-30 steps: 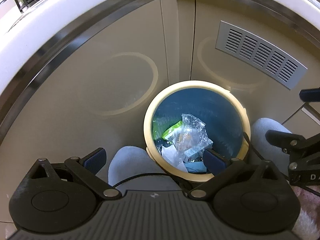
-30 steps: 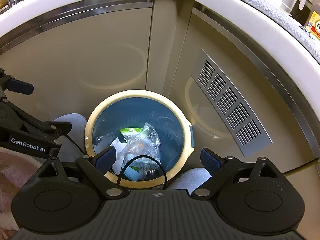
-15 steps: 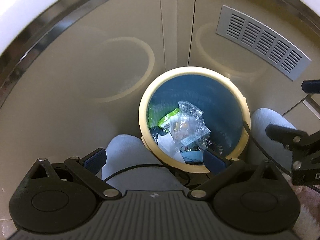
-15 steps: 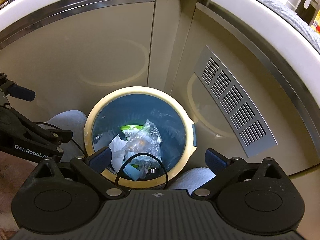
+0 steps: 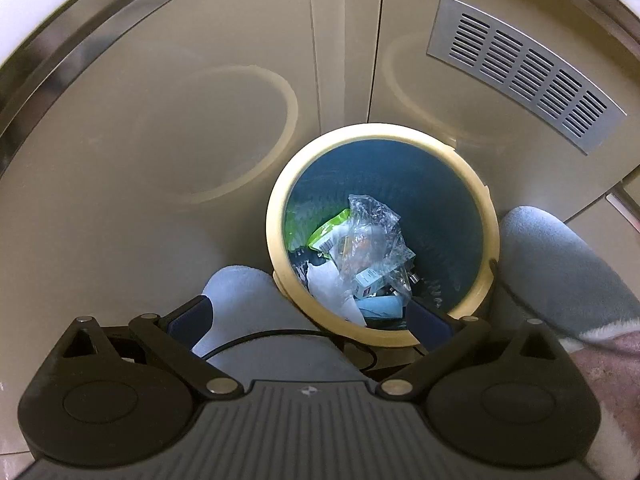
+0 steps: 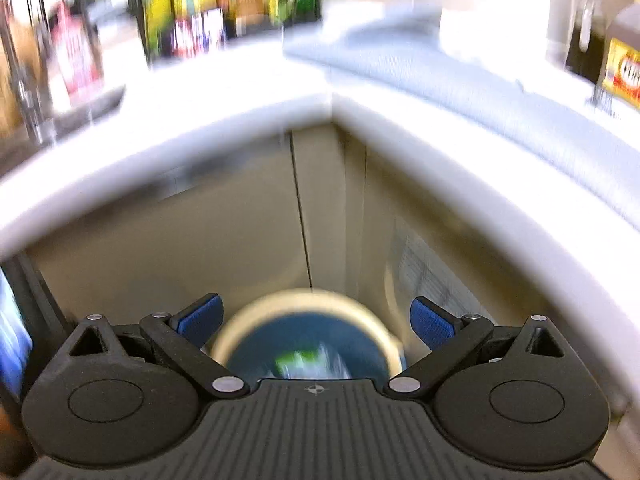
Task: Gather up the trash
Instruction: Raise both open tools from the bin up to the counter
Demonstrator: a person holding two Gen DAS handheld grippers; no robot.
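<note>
Both tools spread, empty — left tool (image 5: 308,316) above bin (image 5: 280,184); crinkly wrapper (image 5: 372,236) inside looks light, slippery — pinch a fold

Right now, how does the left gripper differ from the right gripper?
The left gripper points down into the trash bin, and its view is sharp. The right gripper points higher, toward the counter edge, and its view is blurred. Both are open and hold nothing.

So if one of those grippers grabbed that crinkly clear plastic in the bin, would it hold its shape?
Probably not. The clear plastic looks thin and crumpled, so it would likely flop and crush. It seems light, resting loosely atop the other trash in the bin. Its glossy surface may be slippery.
</note>
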